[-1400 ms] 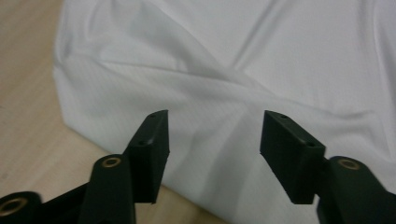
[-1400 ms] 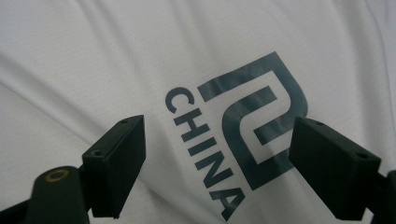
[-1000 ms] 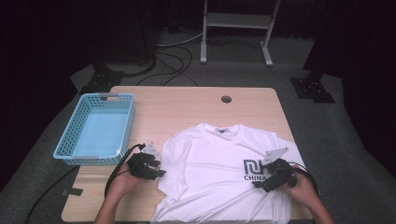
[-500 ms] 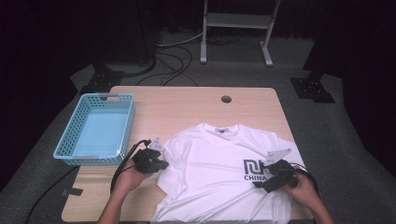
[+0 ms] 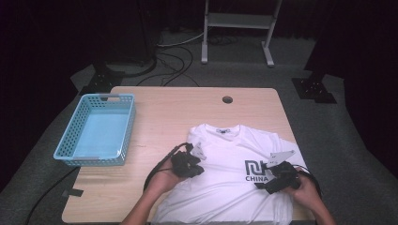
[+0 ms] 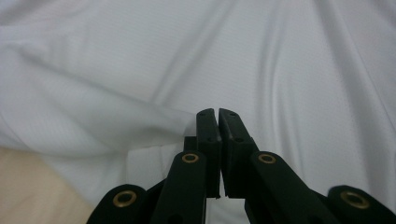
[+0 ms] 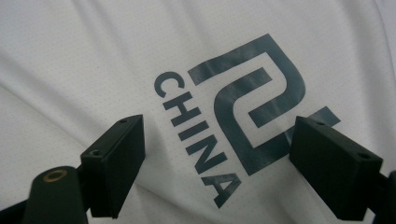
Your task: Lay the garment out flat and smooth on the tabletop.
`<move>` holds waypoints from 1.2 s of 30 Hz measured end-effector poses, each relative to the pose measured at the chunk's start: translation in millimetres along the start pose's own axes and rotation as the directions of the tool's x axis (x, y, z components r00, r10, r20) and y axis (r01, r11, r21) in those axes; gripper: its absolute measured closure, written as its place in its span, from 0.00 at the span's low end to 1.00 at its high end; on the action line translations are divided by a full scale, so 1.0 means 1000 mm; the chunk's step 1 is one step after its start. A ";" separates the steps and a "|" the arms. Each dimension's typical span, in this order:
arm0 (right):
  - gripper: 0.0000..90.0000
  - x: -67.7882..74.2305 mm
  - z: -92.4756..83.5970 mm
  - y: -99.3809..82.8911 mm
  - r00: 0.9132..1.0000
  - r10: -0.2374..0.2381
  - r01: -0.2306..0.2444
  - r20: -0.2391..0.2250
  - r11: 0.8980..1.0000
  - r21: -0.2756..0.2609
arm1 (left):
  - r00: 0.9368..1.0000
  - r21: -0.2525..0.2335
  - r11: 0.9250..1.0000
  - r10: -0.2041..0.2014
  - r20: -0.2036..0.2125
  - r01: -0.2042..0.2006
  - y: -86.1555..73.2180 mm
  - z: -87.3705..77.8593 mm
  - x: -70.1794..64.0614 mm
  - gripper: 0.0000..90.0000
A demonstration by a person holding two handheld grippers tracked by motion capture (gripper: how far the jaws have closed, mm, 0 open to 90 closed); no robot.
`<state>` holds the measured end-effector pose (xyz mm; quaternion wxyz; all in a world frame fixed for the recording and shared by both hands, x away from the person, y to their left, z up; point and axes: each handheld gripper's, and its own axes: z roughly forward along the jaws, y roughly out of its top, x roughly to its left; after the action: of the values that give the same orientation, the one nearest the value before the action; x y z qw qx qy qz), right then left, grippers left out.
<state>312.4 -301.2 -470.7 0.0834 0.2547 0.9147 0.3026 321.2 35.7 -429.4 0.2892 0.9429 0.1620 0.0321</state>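
T-shirt fabric pinched by left gripper fingers; right gripper fingers spread above.

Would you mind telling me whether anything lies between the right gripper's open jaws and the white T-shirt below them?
Nothing visible does. The right gripper stands open just above the T-shirt, with only bare fabric and the printed logo between its jaws.

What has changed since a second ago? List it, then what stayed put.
The left gripper shut on the white T-shirt's left sleeve and carried it inward over the shirt body, folding that side. The right gripper stayed open over the dark printed logo. The light blue plastic basket and wooden table stayed put.
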 end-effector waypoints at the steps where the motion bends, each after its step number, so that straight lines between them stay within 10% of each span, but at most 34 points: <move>1: 0.20 0.000 0.000 0.000 1.000 0.000 0.000 0.000 1.000 -0.002 | 1.000 0.009 1.000 -0.002 0.015 0.002 -0.001 0.006 -0.002 0.98; 5: 0.20 0.000 -0.001 -0.001 1.000 0.002 -0.002 0.000 1.000 -0.001 | 0.999 0.029 1.000 0.002 0.044 -0.003 -0.003 0.019 -0.006 0.93; 12: 0.20 0.001 -0.001 -0.001 1.000 0.003 -0.003 0.003 1.000 0.000 | 0.999 -0.033 0.999 0.006 0.037 -0.004 0.004 -0.008 0.006 0.71; 17: 0.20 0.001 -0.001 -0.001 1.000 0.005 -0.005 0.006 1.000 0.001 | 1.000 -0.071 0.997 -0.013 -0.002 0.013 0.004 -0.025 0.025 0.75; 22: 0.20 0.001 -0.001 -0.001 1.000 0.006 -0.006 0.005 1.000 0.004 | 1.000 -0.010 1.000 -0.009 0.027 0.009 -0.001 -0.012 0.036 0.87; 36: 0.20 0.002 -0.001 -0.001 1.000 0.012 -0.012 0.008 1.000 -0.001 | 0.988 0.083 0.996 -0.028 0.150 0.016 -0.025 0.003 0.006 0.83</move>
<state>310.1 -301.8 -470.8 0.0853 0.2613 0.9127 0.3025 320.2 55.4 -446.4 0.2622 0.9518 0.1513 -0.0491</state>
